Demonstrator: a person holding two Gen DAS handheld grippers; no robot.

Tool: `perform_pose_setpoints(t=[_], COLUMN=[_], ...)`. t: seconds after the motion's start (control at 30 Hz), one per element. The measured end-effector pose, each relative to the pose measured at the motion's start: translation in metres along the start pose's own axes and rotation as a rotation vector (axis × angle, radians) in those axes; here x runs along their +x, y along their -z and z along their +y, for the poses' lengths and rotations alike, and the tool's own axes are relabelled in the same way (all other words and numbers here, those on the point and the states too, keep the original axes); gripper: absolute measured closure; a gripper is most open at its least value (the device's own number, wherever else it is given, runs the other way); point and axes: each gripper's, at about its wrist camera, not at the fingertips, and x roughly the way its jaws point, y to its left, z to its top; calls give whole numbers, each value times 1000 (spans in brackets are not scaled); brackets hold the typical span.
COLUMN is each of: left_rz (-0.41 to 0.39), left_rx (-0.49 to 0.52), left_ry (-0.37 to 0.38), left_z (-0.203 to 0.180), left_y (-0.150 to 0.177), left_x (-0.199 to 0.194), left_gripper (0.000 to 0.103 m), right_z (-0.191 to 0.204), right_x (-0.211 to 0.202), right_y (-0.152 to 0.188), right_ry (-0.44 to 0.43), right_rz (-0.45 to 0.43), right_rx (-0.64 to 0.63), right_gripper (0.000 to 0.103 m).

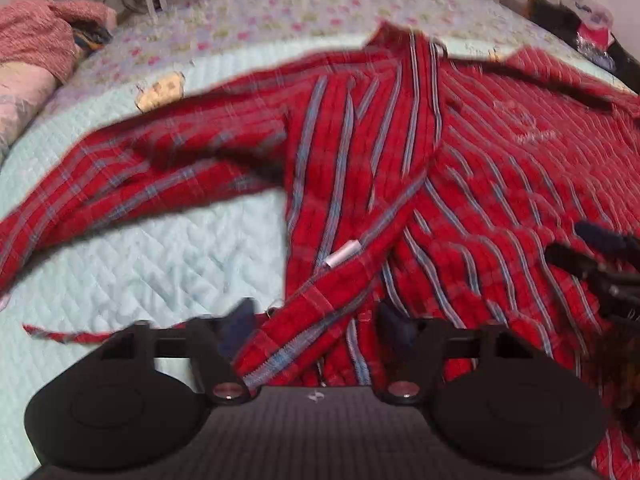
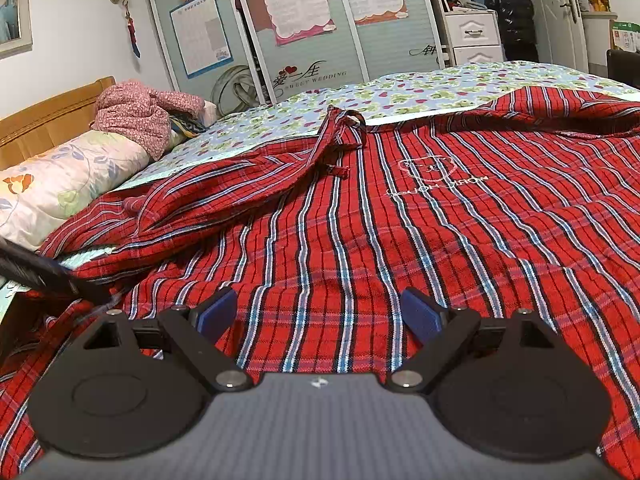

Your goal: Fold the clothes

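left wrist: left gripper (image 1: pixel 316 328) half-open around red shirt (image 1: pixel 460 168) hem; collar far.

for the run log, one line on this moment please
left gripper: around shirt cuff | right gripper: open above shirt | bed

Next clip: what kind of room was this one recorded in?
Most likely a home bedroom. A red plaid shirt lies spread on a bed with a floral sheet, a pillow sits against a wooden headboard, and wardrobe doors line the far wall.
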Motion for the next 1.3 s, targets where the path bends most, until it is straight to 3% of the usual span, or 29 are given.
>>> perform_pose_setpoints(t=[0.03,0.07,0.23,0.43,0.53,0.6,0.7,0.8,0.9,0.97,1.0,1.07,1.2,1.3], left_rz=[-8,-22,-67,-62,18,57,8,-82,-243,-370,-427,-477,-290,-211], left_rx=[-22,-49,-159,-105,-19,21,-61,-144,-146,-125,-113,-84,-101,-200], left_ry=[1,-1,-58,-17,11,-40,-134,-267,-310,-329,-332,-273,26,76], left_z=[3,6,20,-9,-31,-44,-43,-48,-71,-96,-109,-131,-161,-165], left_y=[1,1,-1,-7,-4,0,-5,-15,-20,-20,-19,-17,-10,4], left_x=[-2,-6,-19,-34,-24,-18,-32,-59,-88,-99,-100,-87,-22,15], left_gripper=[53,64,86,87,85,82,81,73,64,44,41,39,44,46], right_z=[0,0,-2,-4,-4,-4,-5,-11,-25,-41,-54,-85,-157,-199], right_x=[0,-1,0,0,0,0,3,5,4,-1,-4,-9,-10,-5], right_y=[0,0,0,1,0,-1,-5,-12,-27,-39,-45,-58,-83,-102], right_ry=[0,-1,-6,-13,-15,-17,-36,-96,-171,-211,-204,-148,51,130], right_rz=[0,0,-2,-5,-3,3,31,82,154,202,205,206,197,202], right_rx=[0,1,8,17,20,23,34,56,87,114,132,137,84,44], right_gripper=[14,14,14,14,14,13,9,0,2,5,5,6,9,13])
